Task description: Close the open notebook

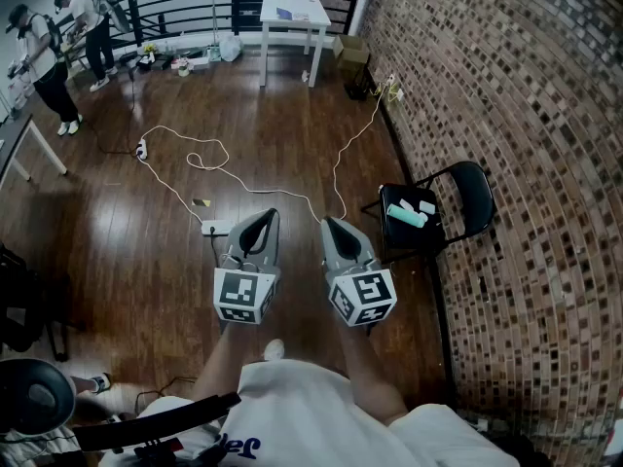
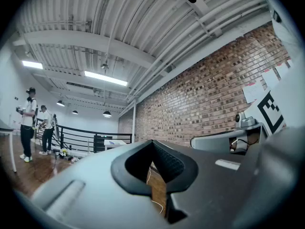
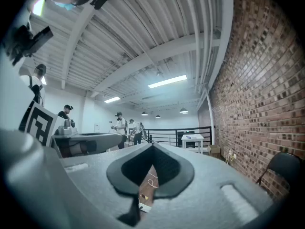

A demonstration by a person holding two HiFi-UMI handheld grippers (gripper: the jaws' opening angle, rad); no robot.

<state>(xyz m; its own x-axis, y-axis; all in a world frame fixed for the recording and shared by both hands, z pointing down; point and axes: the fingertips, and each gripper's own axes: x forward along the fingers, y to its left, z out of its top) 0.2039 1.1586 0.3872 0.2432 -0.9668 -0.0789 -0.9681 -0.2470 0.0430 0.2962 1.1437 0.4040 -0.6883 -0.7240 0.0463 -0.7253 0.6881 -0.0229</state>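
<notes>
Both left gripper (image 1: 265,214) and right gripper (image 1: 331,224) level, jaws together, empty.

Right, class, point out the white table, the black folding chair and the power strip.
white table (image 1: 313,10), head view, bare part of its top.
black folding chair (image 1: 472,185), head view, its backrest.
power strip (image 1: 215,228), head view, middle of its white body.

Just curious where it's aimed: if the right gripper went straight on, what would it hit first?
The right gripper points level over open floor; the way looks free until, probably, the black railing at the room's far end.
</notes>
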